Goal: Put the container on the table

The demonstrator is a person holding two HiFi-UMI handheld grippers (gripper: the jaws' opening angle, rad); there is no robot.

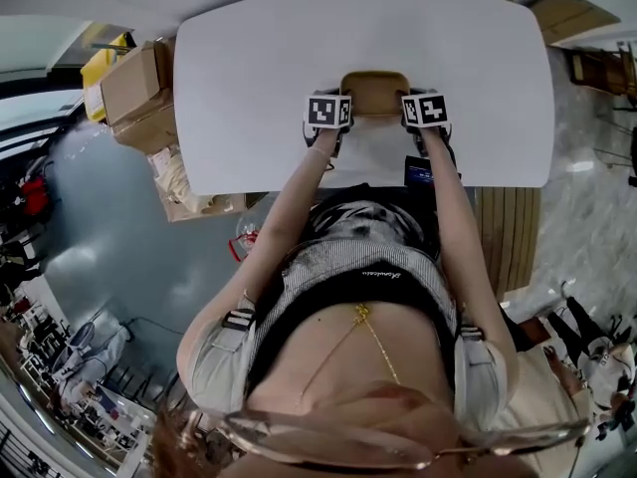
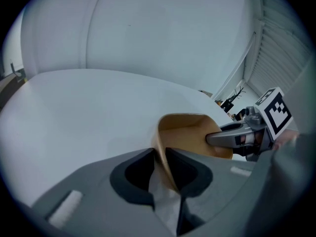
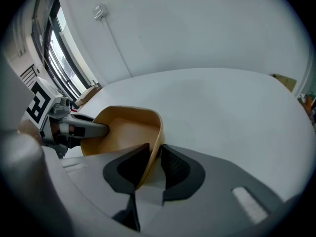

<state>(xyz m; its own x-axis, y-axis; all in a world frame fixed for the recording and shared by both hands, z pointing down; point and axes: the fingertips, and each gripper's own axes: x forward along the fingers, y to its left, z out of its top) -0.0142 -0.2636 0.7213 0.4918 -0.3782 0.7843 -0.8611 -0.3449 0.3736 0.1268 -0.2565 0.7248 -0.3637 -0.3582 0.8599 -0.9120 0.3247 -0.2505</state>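
A tan, rounded-square container [image 1: 374,93] is over the near middle of the white table [image 1: 249,58]; whether it rests on the surface or hangs just above I cannot tell. My left gripper [image 1: 328,118] is shut on its left wall, and in the left gripper view the container [image 2: 185,132] rim passes between the jaws of that gripper [image 2: 161,169]. My right gripper [image 1: 426,116] is shut on the right wall. The right gripper view has the container [image 3: 128,132] wall pinched by this gripper [image 3: 154,169], with the other gripper across the bowl. The container is empty inside.
Cardboard boxes [image 1: 139,93] and a yellow object [image 1: 105,63] stand off the table's left side. A wooden slatted panel [image 1: 508,237] lies at the right below the table edge. Grey floor surrounds the table.
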